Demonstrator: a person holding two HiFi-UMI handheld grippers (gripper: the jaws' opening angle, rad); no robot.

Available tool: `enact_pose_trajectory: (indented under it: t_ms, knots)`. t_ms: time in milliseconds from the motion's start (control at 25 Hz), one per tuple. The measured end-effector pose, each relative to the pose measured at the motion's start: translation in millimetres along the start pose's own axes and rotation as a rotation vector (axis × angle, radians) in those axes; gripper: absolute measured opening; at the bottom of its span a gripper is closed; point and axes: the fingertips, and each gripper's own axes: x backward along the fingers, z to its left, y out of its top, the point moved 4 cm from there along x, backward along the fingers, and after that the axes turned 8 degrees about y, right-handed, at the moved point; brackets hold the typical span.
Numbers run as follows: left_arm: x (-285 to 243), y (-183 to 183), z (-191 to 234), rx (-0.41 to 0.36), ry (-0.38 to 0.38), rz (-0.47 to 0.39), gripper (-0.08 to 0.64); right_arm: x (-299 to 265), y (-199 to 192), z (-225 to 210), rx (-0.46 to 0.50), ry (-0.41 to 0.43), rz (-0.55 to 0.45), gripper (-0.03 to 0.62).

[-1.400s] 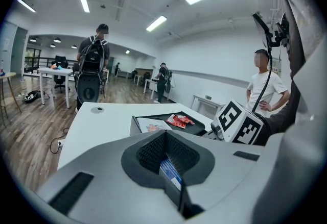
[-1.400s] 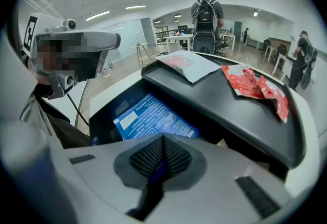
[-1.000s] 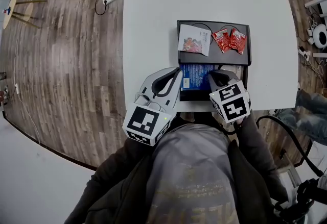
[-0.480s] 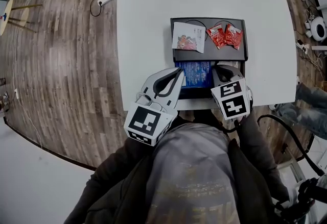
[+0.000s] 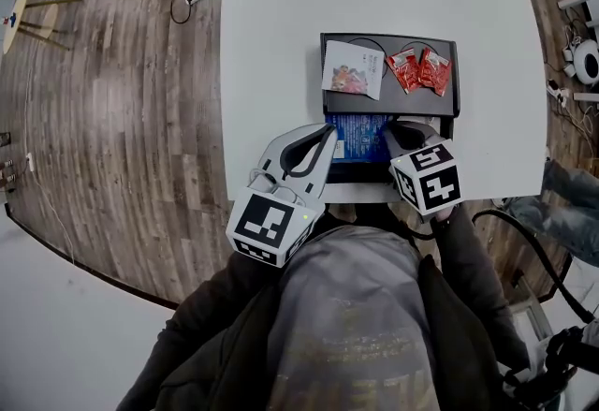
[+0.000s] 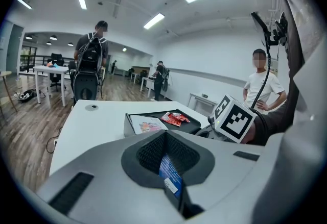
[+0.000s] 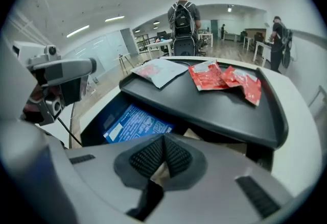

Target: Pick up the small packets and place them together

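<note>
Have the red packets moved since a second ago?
No. The red packets still lie on the right part of the black tray, just right of the white packet.

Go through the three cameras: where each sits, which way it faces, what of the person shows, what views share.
Head view: on the person's head, facing steeply down at the white table and black tray; torso, sleeves, left gripper and right gripper show.
Left gripper view: on the left gripper, facing across the table; its jaws closed on the blue packet.
Right gripper view: on the right gripper, facing down over the tray; its shut jaws.
Shared: the red packets appear in all three.
</note>
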Motion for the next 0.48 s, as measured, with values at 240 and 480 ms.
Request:
enact_pose_trajectory:
  t_ms: [240, 480]
  knots:
    - [-1, 0, 2, 0.006, 0.007, -0.001, 0.002, 3, 2, 1, -0.053, 0.072, -0.035, 0.003]
    - [0, 3, -2, 0.003, 0.0, -0.007, 0.002, 14, 11, 10, -0.081, 0.14, -0.094, 0.003]
